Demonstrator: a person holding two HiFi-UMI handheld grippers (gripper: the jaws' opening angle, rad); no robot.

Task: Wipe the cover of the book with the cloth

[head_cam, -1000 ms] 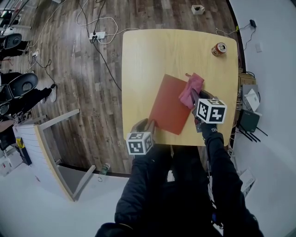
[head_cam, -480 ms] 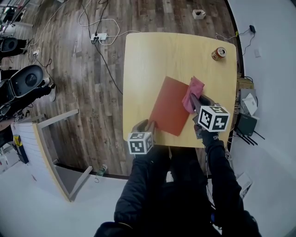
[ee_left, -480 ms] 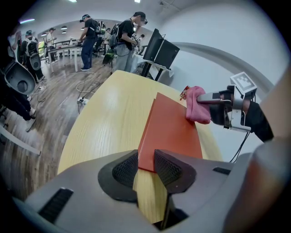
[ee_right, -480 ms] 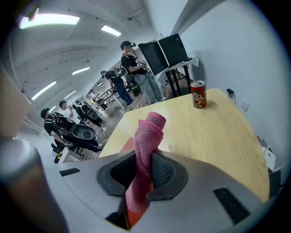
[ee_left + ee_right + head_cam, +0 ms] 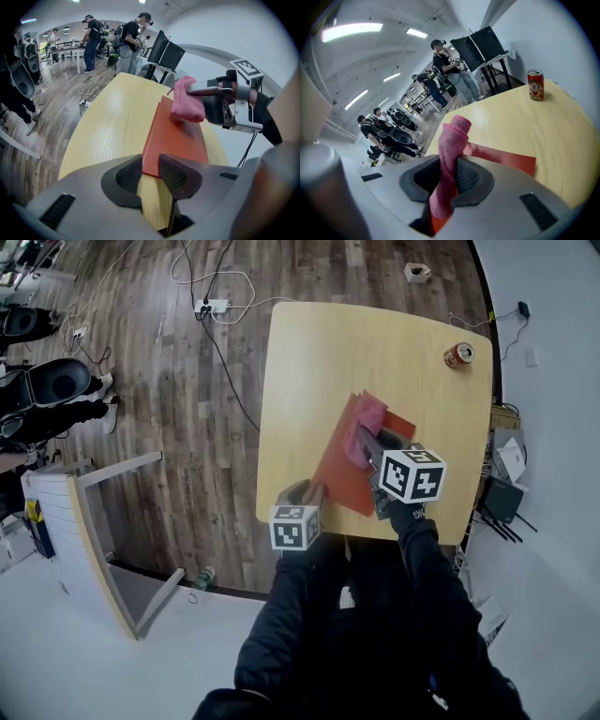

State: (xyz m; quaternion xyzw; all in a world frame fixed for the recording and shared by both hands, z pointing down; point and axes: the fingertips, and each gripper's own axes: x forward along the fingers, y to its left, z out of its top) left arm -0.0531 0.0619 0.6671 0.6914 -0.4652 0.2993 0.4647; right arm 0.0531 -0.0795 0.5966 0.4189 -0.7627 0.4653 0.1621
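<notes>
A red book lies flat on the yellow table, also seen as a long red cover in the left gripper view. My left gripper sits at the book's near corner, its pads closed against that corner's two edges. My right gripper is shut on a pink cloth, which hangs bunched from the jaws over the far part of the cover. In the right gripper view the cloth runs up between the pads, with the book beneath.
A red soda can stands near the table's far right corner, and shows as a can in the right gripper view. Cables and a power strip lie on the wooden floor to the left. A white board leans at lower left. People stand in the background.
My right gripper has carried the cloth leftward from the book's right edge onto the cover. The left gripper has stayed at the near corner.
</notes>
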